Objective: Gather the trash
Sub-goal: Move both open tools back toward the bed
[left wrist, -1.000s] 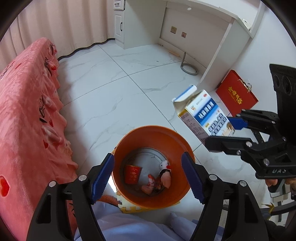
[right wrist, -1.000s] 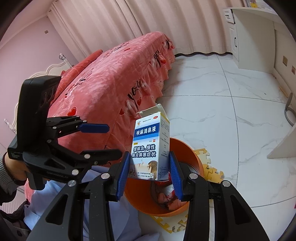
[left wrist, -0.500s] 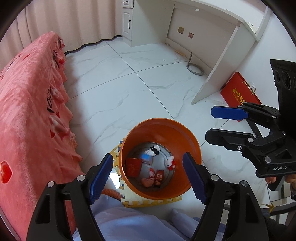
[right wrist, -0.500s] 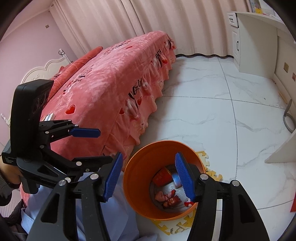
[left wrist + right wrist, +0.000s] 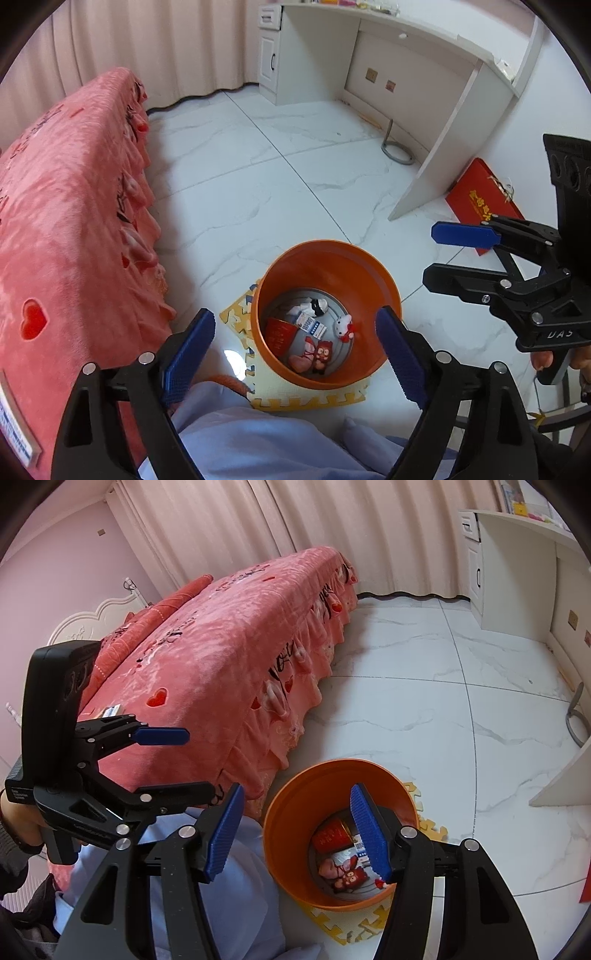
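The orange bin (image 5: 384,280) stands on the floor below both grippers. Inside lies the blue-and-white medicine box (image 5: 312,325), flat beside a red packet (image 5: 280,332) and small toy figures (image 5: 343,326). My left gripper (image 5: 295,343) hovers above the bin, its jaws opening with nothing between them. My right gripper (image 5: 297,830) is open over the bin (image 5: 284,812) and empty; a corner of the box (image 5: 360,843) shows behind its finger. Each gripper shows in the other's view: the right gripper (image 5: 439,254) at the right, the left gripper (image 5: 192,762) at the left.
A pink-covered bed (image 5: 221,657) runs along the left. A white desk (image 5: 424,74) stands at the back right, with a red gift box (image 5: 480,199) on the floor beside it. A yellow foam mat (image 5: 295,400) lies under the bin. The person's pale-blue lap (image 5: 240,443) is in front.
The medicine box left the right gripper and now lies in the bin. The right jaws spread apart, and the left jaws widened. Both grippers drew up and back a little.
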The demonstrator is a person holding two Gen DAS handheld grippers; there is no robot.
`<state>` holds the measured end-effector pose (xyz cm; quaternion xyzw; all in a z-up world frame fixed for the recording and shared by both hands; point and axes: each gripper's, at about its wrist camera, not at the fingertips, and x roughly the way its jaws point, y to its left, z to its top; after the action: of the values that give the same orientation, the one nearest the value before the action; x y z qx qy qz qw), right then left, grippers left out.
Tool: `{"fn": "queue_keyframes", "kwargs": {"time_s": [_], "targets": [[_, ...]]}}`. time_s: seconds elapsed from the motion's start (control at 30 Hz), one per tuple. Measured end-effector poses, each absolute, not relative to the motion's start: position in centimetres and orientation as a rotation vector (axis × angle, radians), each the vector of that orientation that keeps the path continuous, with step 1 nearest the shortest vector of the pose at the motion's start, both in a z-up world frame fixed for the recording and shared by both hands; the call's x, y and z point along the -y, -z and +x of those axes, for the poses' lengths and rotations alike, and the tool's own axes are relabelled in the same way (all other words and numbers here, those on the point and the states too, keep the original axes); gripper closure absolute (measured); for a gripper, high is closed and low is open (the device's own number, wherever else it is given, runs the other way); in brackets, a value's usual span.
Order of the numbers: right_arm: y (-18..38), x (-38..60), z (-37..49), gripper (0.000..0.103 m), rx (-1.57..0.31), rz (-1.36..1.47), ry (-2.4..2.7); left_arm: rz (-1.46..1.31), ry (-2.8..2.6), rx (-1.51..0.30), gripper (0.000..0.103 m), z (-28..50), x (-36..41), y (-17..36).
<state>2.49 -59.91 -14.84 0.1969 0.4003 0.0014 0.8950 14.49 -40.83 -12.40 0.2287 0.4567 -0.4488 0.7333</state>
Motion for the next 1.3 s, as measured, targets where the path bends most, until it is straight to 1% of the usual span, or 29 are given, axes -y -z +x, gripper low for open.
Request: {"fn": "queue_keyframes", "kwargs": {"time_s": [0.2, 0.37, 0.4, 0.47, 0.57, 0.7, 0.73, 1.0, 1.3], "targets": [[14.0, 58.1, 2.2, 0.042, -0.829, 0.4, -0.034, 0.47, 0.961, -0.977, 0.015, 14.2, 38.7, 10.7], [13.2, 56.2, 2.3, 0.041, -0.829, 0.396, -0.066, 0.441, 0.92, -0.954, 0.011, 14.0, 36.3, 9.4], [12.9, 55.8, 2.3, 0.04, -0.827, 0.39, -0.072, 0.432, 0.907, -0.954, 0.011, 14.0, 35.7, 9.3], [12.3, 54.8, 2.5, 0.035, -0.82, 0.376, -0.088, 0.417, 0.891, -0.956, 0.011, 14.0, 34.5, 9.0], [11.5, 53.4, 2.6, 0.035, -0.814, 0.36, -0.12, 0.397, 0.857, -0.951, 0.011, 13.7, 32.7, 8.5], [10.5, 51.1, 3.1, 0.035, -0.807, 0.339, -0.167, 0.349, 0.814, -0.943, 0.01, 13.5, 29.8, 7.5], [10.2, 50.4, 3.2, 0.035, -0.806, 0.331, -0.181, 0.337, 0.806, -0.941, 0.006, 13.4, 29.1, 7.2], [8.7, 45.2, 4.8, 0.035, -0.808, 0.283, -0.274, 0.228, 0.717, -0.919, 0.006, 13.0, 22.6, 5.9], [7.8, 36.9, 8.4, 0.035, -0.819, 0.208, -0.395, 0.163, 0.572, -0.935, 0.006, 12.9, 14.2, 6.1]]}}
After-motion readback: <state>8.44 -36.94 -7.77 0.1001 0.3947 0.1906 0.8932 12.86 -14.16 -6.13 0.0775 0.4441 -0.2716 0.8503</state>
